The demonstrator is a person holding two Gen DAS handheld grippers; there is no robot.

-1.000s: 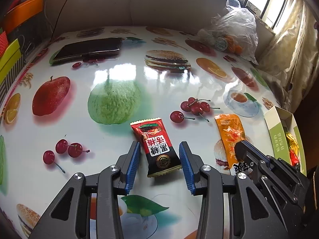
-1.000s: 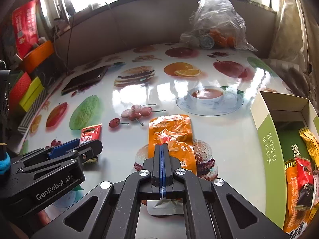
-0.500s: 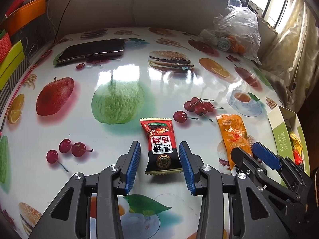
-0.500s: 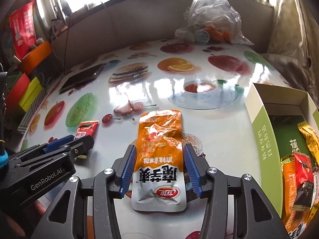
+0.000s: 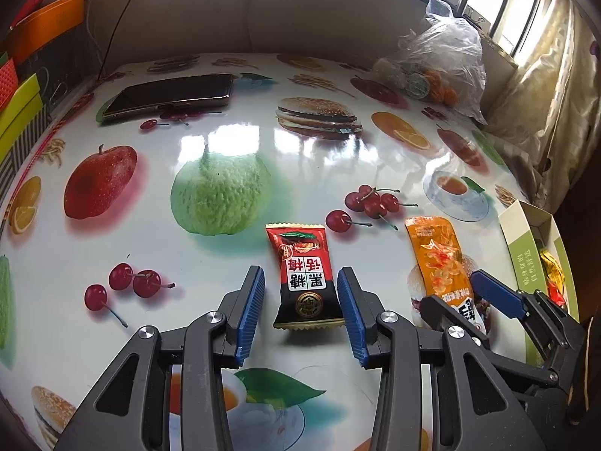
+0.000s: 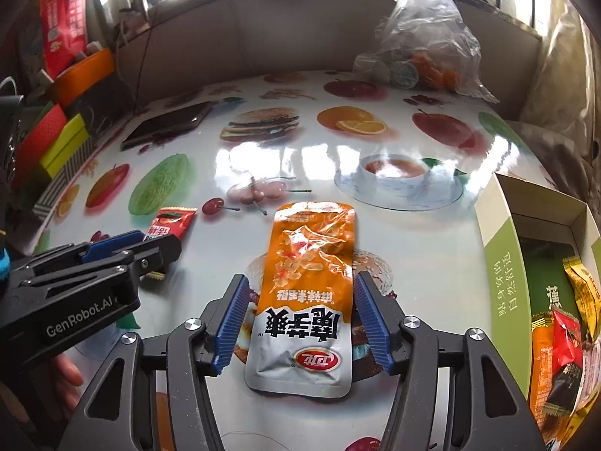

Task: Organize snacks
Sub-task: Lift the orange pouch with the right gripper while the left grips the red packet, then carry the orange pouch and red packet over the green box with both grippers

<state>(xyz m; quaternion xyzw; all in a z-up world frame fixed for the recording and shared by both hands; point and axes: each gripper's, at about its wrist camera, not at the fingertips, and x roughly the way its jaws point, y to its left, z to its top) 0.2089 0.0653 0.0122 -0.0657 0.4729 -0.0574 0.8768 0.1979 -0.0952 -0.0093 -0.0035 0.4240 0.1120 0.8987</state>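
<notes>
Between the right gripper's (image 6: pixel 300 319) blue ribbed pads lay the orange pouch (image 6: pixel 311 285), flat on the desk (image 6: pixel 432 248). Its jaws had just been opening and stood wide, one pad on each side of the pouch's lower half with a little daylight showing, so nothing was held. The left gripper (image 5: pixel 300 312) stood about half open, straddling the red packet (image 5: pixel 306 274), again with gaps on both sides and no grip.

Both snacks looked light and soft. The pouch was a crinkled film bag with a silvery sealed bottom end, thin, and likely to buckle or slip if pinched across its flat face; taking it by its long edges near the printed lower half, where the pads already stood, seemed the sound choice. The packet was smaller, glossy, with crimped zigzag ends, probably a little stiffer around its filling; its side edges at mid-length looked best to grasp.

Farther out, the desk was a slick, glossy sheet printed with fruit, burgers and tea cups, so a wrapper could slide when nudged. At the right edge stood the open green-and-white cardboard box (image 6: pixel 499 263), already holding several wrappers. A dark phone (image 5: pixel 172 92) lay at the back, and a clear plastic bag (image 6: pixel 424 45) sat by the window.
</notes>
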